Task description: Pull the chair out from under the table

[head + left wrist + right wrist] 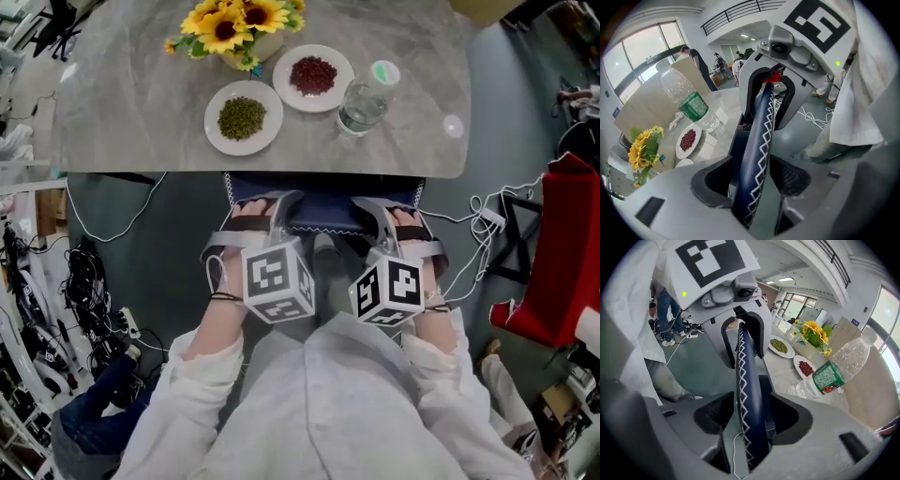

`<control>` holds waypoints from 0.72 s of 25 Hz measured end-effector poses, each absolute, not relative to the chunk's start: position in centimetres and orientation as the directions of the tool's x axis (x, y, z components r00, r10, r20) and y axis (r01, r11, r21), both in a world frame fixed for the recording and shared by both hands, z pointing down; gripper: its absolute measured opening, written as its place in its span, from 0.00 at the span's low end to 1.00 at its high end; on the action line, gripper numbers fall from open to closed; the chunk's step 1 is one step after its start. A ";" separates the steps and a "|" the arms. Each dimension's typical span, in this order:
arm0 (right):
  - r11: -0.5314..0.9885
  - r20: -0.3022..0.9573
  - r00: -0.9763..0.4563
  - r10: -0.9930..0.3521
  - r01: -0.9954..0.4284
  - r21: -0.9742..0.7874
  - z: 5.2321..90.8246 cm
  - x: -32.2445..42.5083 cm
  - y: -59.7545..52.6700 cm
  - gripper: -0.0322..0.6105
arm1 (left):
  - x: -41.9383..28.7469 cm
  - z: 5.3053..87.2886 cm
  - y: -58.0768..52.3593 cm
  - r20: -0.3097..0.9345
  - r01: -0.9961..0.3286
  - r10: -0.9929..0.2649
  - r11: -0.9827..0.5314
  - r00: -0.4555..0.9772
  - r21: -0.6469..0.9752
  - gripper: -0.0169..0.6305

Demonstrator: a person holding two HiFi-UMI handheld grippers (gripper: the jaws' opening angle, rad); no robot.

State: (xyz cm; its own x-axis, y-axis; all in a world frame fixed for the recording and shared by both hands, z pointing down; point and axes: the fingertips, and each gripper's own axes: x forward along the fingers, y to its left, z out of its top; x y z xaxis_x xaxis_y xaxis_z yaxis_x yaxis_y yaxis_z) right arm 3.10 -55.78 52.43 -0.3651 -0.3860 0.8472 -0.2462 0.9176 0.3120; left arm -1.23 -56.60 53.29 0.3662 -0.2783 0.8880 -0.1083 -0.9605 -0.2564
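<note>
The chair's navy back (323,214), edged with white zigzag stitching, sticks out just below the grey table's (122,122) near edge; its seat is hidden under the table. In the head view my left gripper (267,204) and right gripper (389,208) both straddle the top of the back, side by side. In the left gripper view the chair back (757,154) stands between the jaws of the left gripper (752,180), with a gap at the right pad (792,178). My right gripper (750,416) likewise holds the chair back (747,394) between open jaws, with floor showing at the left pad (715,416).
On the table stand a vase of sunflowers (239,23), a plate of green beans (243,117), a plate of red beans (313,75) and a water bottle (366,98). A red object (562,262) and a black stand are on the right; cables (94,281) lie on the left.
</note>
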 end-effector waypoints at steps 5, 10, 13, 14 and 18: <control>0.935 0.874 -0.340 -0.347 -0.198 0.294 53.9 3.5 -55.5 0.38 | -1.2 53.9 -56.9 0.895 -0.100 -0.278 -0.961 0.350 -0.259 0.41; 0.920 0.861 -0.332 -0.385 -0.212 0.329 53.9 3.5 -56.0 0.29 | -1.4 54.6 -56.6 0.905 -0.030 -0.273 -0.960 0.325 -0.279 0.30; 0.920 0.862 -0.331 -0.383 -0.217 0.326 53.9 3.6 -56.0 0.28 | -1.4 54.7 -56.5 0.908 -0.018 -0.274 -0.959 0.318 -0.283 0.27; 0.921 0.864 -0.331 -0.380 -0.219 0.321 53.8 3.6 -56.0 0.27 | -1.4 54.6 -56.5 0.908 -0.018 -0.275 -0.959 0.317 -0.284 0.27; 0.921 0.863 -0.330 -0.382 -0.218 0.324 53.9 3.7 -56.0 0.26 | -1.3 54.6 -56.5 0.907 -0.016 -0.276 -0.958 0.318 -0.286 0.26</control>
State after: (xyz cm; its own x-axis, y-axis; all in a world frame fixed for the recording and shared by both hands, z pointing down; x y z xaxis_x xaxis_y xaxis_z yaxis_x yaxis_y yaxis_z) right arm 3.66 -55.98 53.85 -0.3297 -0.3821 0.8633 -0.2180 0.9206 0.3241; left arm -1.34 -56.51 54.64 0.3176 -0.2762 0.9071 -0.0158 -0.9581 -0.2862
